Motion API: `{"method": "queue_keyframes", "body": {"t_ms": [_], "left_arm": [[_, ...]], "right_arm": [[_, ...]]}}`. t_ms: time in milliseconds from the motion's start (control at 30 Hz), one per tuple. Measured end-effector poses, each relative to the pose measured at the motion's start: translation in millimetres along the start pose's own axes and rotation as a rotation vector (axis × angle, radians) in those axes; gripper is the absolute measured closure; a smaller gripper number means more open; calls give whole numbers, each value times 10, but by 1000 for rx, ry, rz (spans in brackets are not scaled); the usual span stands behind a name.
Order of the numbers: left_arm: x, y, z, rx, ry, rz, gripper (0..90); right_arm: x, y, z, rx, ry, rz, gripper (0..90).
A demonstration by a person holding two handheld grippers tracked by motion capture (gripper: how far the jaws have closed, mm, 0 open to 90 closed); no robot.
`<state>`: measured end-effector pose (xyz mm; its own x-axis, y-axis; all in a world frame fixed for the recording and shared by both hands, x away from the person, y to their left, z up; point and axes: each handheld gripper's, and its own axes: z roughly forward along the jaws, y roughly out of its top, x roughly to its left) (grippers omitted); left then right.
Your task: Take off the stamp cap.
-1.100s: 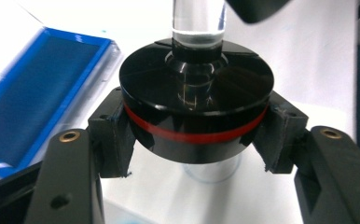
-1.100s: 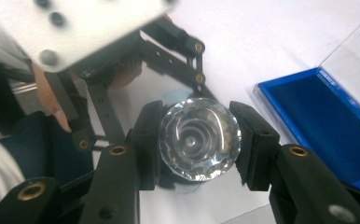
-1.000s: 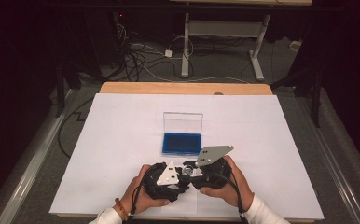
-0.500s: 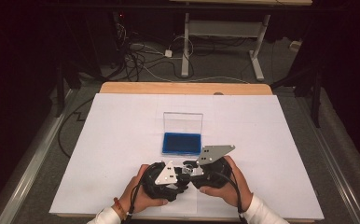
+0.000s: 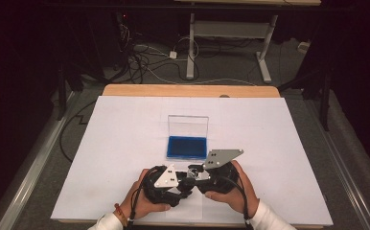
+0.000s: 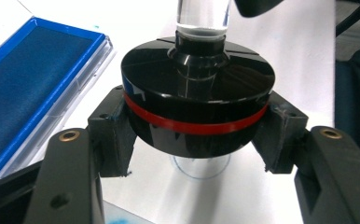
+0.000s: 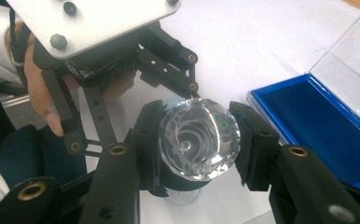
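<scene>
- Two tongs meeting at the near edge of the white surface (image 5: 125,134), just in front of the open blue case (image 5: 187,146).
- Left tongs (image 6: 194,135) clenched on the black base (image 6: 197,100) of a stamp, red band around its side, clear stem rising from its middle.
- Right tongs (image 7: 194,147) clenched on the faceted clear knob (image 7: 199,139) at the stamp's top.
- Stamp held just above the surface, over a faint ring mark.
- Blue case lying flat beside it, clear lid raised.

case (image 5: 187,146) on table (image 5: 125,143), stamp (image 5: 192,173) before it
</scene>
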<state>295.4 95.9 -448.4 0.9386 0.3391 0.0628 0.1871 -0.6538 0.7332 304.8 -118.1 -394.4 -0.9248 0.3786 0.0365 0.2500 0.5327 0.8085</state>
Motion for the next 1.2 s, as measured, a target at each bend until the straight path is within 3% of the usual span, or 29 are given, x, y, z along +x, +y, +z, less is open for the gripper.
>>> {"method": "queue_keyframes", "body": {"t_ms": [33, 67, 100, 167, 200, 267, 400, 633, 1200], "left_arm": [[53, -31, 5, 5, -15, -50, 363], [102, -96, 15, 14, -11, -80, 363], [122, -156, 16, 22, -10, -85, 363], [98, -201, 9, 50, 15, -59, 362], [99, -196, -6, 38, 20, -68, 362], [94, -154, -48, 26, 51, -46, 362], [141, -171, -127, 17, 76, -47, 362], [166, -215, -276, 3, 109, -44, 361], [246, -347, -527, -16, 181, -63, 361]], "right_arm": [[-1, 1, -8, -5, -4, -4, 575], [22, 9, -46, -18, -68, -34, 575], [2, 29, -116, -33, -89, -41, 575], [-104, 33, -278, -99, -61, 21, 575], [-134, 25, -338, -103, -91, 21, 575], [-197, -1, -408, -120, -97, 31, 575], [-183, 9, -441, -101, -138, -15, 574], [-184, 4, -499, -91, -164, -32, 575], [-246, -106, -682, -82, -206, -21, 574]]}}
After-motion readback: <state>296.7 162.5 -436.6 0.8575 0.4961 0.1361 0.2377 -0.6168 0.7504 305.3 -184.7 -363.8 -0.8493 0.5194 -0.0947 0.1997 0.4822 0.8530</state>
